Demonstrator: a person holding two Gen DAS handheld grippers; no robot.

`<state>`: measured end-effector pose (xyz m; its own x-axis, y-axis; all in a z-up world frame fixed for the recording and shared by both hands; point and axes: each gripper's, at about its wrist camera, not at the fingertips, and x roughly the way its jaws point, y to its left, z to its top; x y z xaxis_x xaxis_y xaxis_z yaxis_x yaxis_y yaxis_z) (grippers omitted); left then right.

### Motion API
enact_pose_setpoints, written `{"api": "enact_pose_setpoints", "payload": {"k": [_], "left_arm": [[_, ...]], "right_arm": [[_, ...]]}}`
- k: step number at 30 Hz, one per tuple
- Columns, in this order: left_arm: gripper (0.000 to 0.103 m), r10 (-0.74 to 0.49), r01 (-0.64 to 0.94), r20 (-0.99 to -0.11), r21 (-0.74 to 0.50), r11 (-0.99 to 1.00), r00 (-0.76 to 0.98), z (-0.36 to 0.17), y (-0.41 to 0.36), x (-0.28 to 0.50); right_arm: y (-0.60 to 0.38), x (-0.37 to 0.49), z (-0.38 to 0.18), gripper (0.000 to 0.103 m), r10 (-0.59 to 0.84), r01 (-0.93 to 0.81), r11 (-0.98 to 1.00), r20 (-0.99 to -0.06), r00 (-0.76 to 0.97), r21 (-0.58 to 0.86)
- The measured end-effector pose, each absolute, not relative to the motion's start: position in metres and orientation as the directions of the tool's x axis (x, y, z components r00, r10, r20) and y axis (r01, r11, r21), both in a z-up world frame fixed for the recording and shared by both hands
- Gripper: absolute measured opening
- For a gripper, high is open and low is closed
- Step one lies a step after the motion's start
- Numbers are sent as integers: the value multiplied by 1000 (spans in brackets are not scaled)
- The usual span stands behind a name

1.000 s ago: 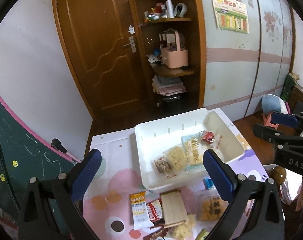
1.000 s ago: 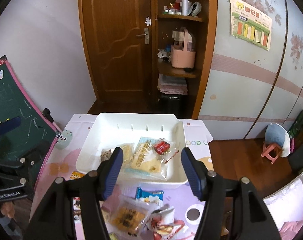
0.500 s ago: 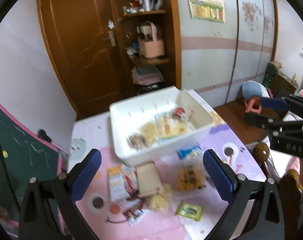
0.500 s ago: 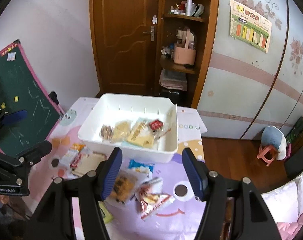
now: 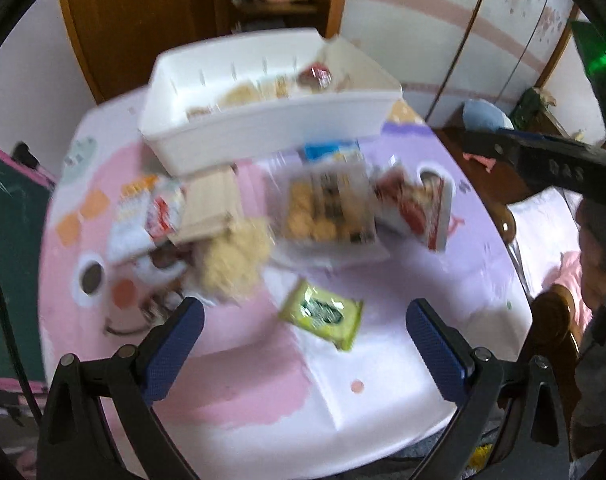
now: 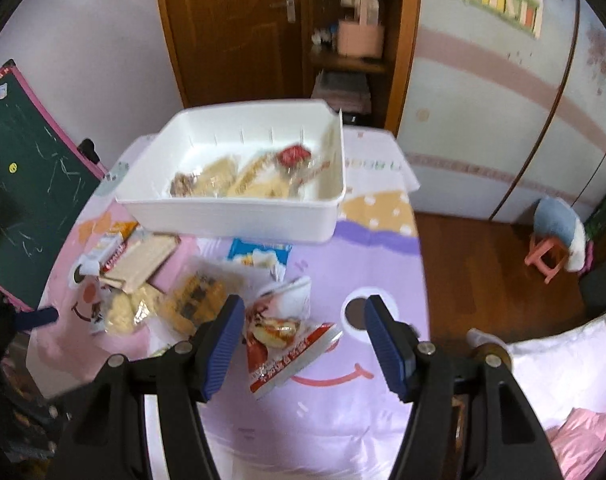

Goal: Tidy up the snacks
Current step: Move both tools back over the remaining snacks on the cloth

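A white bin (image 5: 271, 128) (image 6: 239, 212) holding several snack packs stands at the far side of the table. Loose snacks lie in front of it: a green packet (image 5: 323, 314), a cookie pack (image 5: 327, 212) (image 6: 195, 300), a red-and-white pack (image 5: 415, 208) (image 6: 287, 336), a blue packet (image 6: 259, 252), a wafer pack (image 5: 211, 208) (image 6: 143, 260). My left gripper (image 5: 303, 344) is open and empty, above the table near the green packet. My right gripper (image 6: 303, 344) is open and empty, just over the red-and-white pack.
The table has a pink and purple cartoon cloth (image 6: 343, 400). A green chalkboard (image 6: 23, 168) leans at the left. A wooden door and shelf (image 6: 303, 32) stand behind. A small pink stool (image 6: 551, 256) is on the floor at the right. The right gripper shows in the left wrist view (image 5: 543, 160).
Both grippers have pulled back from the bin and dipped toward the loose snacks on the near table. Both stay open and empty.
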<state>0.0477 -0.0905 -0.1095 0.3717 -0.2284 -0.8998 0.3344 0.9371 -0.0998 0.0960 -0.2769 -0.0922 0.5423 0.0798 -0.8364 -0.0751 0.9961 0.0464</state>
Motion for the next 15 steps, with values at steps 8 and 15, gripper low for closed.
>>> {"api": "enact_pose_setpoints", "payload": {"k": [8, 15], "left_arm": [[101, -204, 374, -939, -90, 923, 277, -152, -122, 50], [101, -126, 392, -939, 10, 920, 319, -182, -135, 59]], "right_arm": [[-287, 130, -142, 63, 143, -47, 990, -888, 436, 136], [-267, 144, -166, 63, 175, -124, 983, -905, 388, 137]]}}
